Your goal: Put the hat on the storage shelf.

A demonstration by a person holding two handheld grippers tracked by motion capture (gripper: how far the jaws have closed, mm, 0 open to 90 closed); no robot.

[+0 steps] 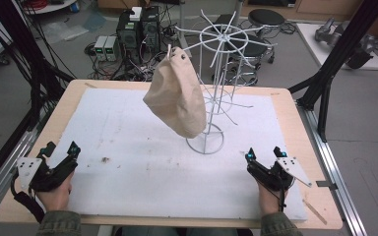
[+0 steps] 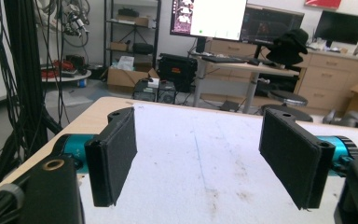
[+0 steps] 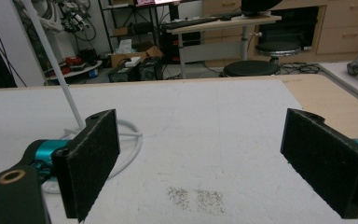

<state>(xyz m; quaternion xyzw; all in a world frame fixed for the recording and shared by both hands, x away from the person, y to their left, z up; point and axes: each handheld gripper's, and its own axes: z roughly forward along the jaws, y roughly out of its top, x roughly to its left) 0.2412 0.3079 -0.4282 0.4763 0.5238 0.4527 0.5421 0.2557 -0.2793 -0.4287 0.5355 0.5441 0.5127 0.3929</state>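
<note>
From the high view, I saw a tan cloth bag (image 1: 177, 96) hanging from a prong at the top of the white wire rack (image 1: 219, 73), toward 12 o'clock on the desk (image 1: 39, 132). The left tool (image 1: 59, 150) sat at 7 o'clock and the right tool (image 1: 265, 153) at 5 o'clock, both resting low with nothing in them. I guessed the bag was the thing to take, so I should lift it up off the prong, not tug it sideways, or the rack could tip.

In the left gripper view, the left tool (image 2: 205, 156) had its jaws wide apart over the white mat (image 2: 200, 140).

In the right gripper view, the right tool (image 3: 209, 163) was wide apart too. The rack's ring foot (image 3: 128, 140) showed at 9 o'clock, its top cut off. I could not tell how the bag hooked on.
</note>
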